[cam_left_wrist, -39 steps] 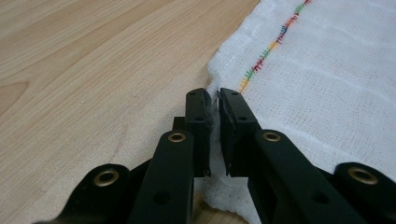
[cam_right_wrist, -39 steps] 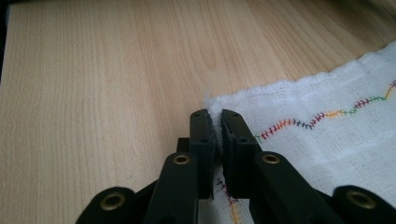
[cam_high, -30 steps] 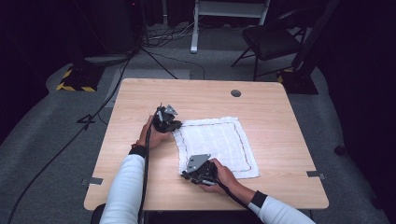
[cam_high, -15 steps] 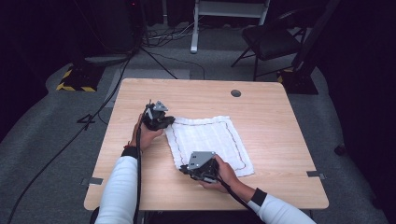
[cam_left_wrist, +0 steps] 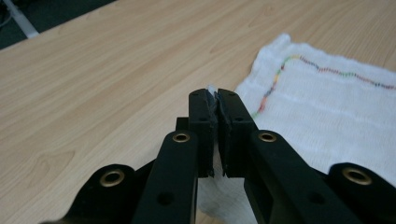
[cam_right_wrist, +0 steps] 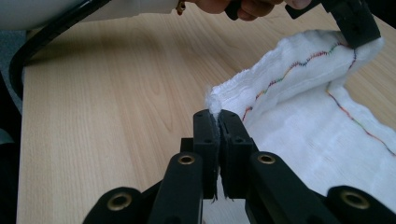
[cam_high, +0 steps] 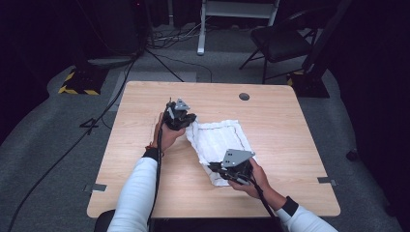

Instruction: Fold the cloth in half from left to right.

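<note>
Since a second ago I've lifted the cloth's [cam_high: 220, 140] left edge off the worktop [cam_high: 290, 125]; left hand-held gripper [cam_left_wrist: 213, 100] and right hand-held gripper [cam_right_wrist: 215, 119] each pinch a corner. Thin grips may slip under tension.

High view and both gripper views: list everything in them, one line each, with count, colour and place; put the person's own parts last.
Table: one, light wood, centre of the high view.
Cloth: one, white with a multicoloured stitched border, on the table, its left edge lifted.
Round cap: one, grey, set in the table near the far edge.
Chair: one, black, on the floor beyond the table.
Striped base: one, yellow and black, on the floor at far left.
Cables: several, dark, on the floor behind the table.
Left claw: black, shut on the cloth's far corner.
Right claw: black, shut on the cloth's near corner.
Sleeves: two, white.
</note>
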Demonstrator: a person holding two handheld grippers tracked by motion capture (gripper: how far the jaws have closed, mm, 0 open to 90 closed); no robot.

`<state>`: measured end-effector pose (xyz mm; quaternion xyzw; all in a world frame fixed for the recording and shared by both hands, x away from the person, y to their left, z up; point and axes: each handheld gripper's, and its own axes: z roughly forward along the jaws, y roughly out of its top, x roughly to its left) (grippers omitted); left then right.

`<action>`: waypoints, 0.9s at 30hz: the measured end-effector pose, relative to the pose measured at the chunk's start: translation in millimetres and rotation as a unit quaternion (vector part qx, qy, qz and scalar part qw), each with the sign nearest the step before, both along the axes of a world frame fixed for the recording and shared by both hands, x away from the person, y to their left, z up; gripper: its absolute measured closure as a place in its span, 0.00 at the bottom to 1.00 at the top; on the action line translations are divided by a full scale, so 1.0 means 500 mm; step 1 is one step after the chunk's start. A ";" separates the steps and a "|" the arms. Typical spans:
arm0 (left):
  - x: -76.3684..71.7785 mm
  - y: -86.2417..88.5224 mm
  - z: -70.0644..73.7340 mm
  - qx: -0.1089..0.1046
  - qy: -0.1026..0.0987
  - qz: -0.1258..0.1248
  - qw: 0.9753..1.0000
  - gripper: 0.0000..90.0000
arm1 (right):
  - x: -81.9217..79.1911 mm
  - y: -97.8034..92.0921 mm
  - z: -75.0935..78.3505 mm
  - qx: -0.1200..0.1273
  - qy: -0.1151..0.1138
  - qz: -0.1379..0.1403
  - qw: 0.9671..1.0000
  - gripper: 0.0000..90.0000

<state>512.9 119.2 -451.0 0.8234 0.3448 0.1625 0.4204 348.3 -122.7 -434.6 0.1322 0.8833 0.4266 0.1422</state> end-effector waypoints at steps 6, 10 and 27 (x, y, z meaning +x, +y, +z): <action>0.009 -0.057 0.014 0.003 -0.011 -0.011 1.000 0.94 | 0.004 -0.057 0.010 0.011 -0.007 -0.038 0.999 0.96; 0.016 -0.092 0.017 0.008 -0.011 -0.021 1.000 0.94 | 0.004 -0.099 0.017 0.017 -0.011 -0.062 0.998 0.96; 0.039 -0.230 0.009 0.045 -0.012 -0.065 0.997 0.94 | -0.014 -0.217 0.002 0.003 -0.010 -0.122 0.992 0.96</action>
